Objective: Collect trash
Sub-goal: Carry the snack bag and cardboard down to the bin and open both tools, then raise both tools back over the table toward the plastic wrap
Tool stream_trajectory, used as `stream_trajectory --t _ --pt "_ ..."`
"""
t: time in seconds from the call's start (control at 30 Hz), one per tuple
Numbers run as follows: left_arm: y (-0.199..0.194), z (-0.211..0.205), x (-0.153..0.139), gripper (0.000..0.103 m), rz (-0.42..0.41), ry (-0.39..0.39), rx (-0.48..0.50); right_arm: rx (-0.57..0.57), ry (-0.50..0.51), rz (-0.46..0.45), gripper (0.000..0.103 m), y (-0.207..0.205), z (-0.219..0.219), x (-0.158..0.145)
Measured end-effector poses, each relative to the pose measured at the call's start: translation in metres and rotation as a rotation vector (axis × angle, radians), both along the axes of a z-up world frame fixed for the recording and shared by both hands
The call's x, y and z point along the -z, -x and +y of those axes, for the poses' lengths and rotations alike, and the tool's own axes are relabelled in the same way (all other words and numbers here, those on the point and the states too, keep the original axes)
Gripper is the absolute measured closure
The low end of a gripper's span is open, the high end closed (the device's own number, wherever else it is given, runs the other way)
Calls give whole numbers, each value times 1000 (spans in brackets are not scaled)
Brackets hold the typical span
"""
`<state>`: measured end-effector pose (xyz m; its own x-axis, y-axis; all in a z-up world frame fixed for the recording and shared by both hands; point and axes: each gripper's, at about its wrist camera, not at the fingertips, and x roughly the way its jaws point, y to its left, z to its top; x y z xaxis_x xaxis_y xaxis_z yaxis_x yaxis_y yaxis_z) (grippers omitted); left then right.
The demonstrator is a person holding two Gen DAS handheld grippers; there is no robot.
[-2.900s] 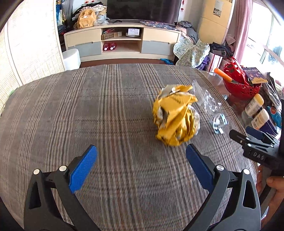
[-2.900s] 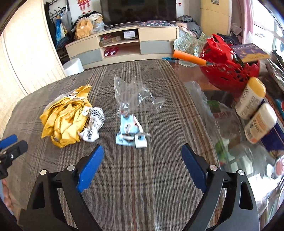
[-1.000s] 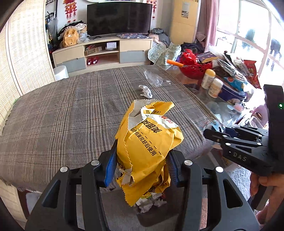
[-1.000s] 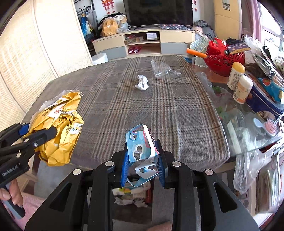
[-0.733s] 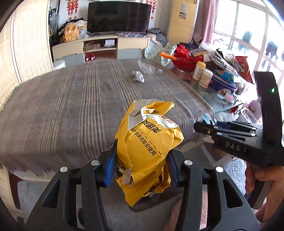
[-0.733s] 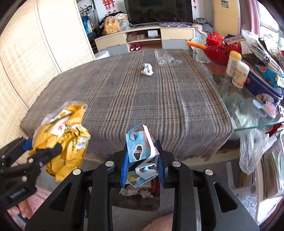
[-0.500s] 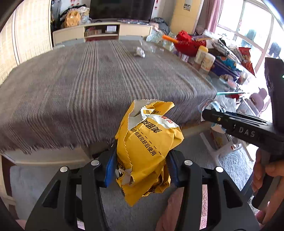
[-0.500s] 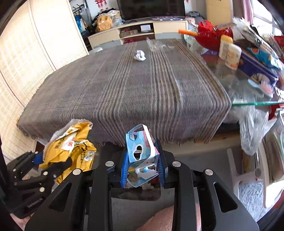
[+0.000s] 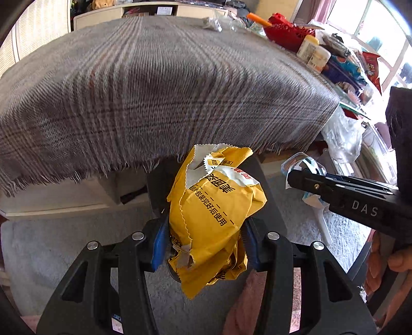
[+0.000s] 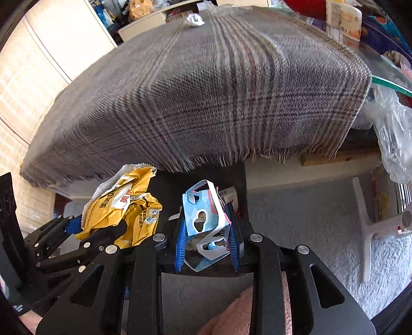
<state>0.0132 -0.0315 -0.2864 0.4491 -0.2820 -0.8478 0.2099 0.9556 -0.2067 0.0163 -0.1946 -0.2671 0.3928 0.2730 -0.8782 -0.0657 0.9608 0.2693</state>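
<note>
Gripping a yellow wrapper (image 9: 213,219), left jaws clamp it; right jaws pinch a blue carton (image 10: 204,221).

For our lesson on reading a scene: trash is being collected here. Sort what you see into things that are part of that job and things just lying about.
Part of the job:
- yellow wrapper, clamped in the left hand-held gripper
- blue and white packaging, clamped in the right hand-held gripper
- small crumpled scrap on the plaid tablecloth

Just lying about:
- red basket
- two white bottles

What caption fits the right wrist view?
Right gripper clamps a blue-and-white package below the plaid tablecloth's fringe, beside the yellow wrapper.
</note>
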Motion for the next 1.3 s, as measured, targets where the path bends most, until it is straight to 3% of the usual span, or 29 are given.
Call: stream_trajectory --t 0.3,0.67,0.8,0.93,1.0,1.07,1.3 --pt "-13 -16 33 55 81 -8 40 5 57 85 74 -21 5 33" --pt "-17 -10 40 50 115 1 16 22 44 99 70 -29 8 34" --pt "-19 -8 37 48 112 7 9 28 41 94 61 -30 6 29" --pt "-19 -4 28 34 86 -17 5 55 39 77 43 -33 -1 21" --pt "-19 -3 23 21 68 -49 -6 76 45 63 29 -34 -8 16" --pt "-16 0 18 8 47 -73 -20 99 62 41 3 -33 -15 8" --pt "-7 16 9 8 55 -88 -42 120 67 27 3 -21 -34 3"
